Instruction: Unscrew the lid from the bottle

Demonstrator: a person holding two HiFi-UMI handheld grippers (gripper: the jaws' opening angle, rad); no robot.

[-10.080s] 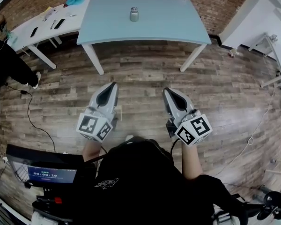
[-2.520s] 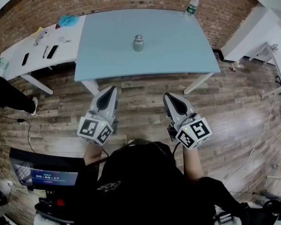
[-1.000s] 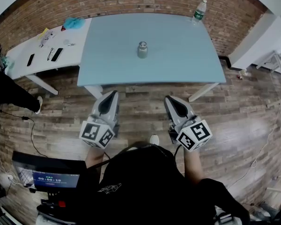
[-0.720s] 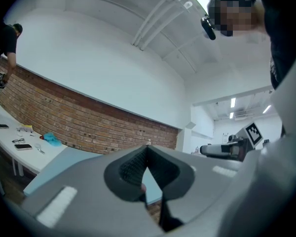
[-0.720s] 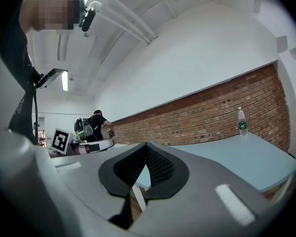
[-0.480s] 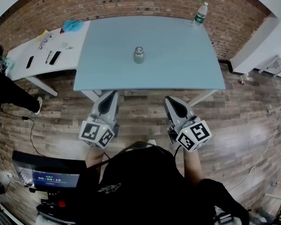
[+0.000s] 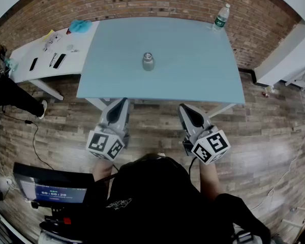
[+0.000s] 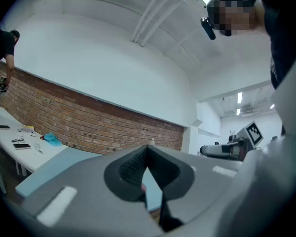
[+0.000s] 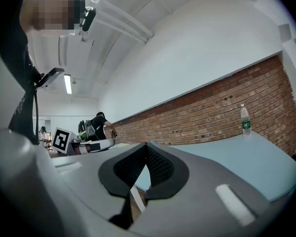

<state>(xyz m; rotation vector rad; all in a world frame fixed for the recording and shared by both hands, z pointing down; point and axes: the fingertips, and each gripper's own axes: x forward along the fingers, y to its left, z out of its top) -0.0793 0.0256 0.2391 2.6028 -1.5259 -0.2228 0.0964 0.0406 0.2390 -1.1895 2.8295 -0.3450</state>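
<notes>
A small silver bottle (image 7: pixel 148 62) with a lid stands upright in the middle of the light blue table (image 7: pixel 193 80). My left gripper (image 7: pixel 122 101) and right gripper (image 7: pixel 183 107) are both shut and empty, held level just short of the table's near edge, well apart from the bottle. In the left gripper view my left gripper (image 8: pixel 147 147) shows its jaws meeting at the tips. In the right gripper view my right gripper (image 9: pixel 147 145) looks the same. Neither gripper view shows the silver bottle.
A clear plastic water bottle (image 7: pixel 221 17) stands at the table's far right corner, also seen as a water bottle (image 9: pixel 244 120) by the brick wall. A white side table (image 7: pixel 43 65) with phones and a blue cloth (image 7: pixel 79 26) adjoins on the left. A person (image 7: pixel 5 93) stands at far left.
The table has drawn closer in the head view: both grippers and the person have moved forward to its near edge. Both jaws stayed shut.
</notes>
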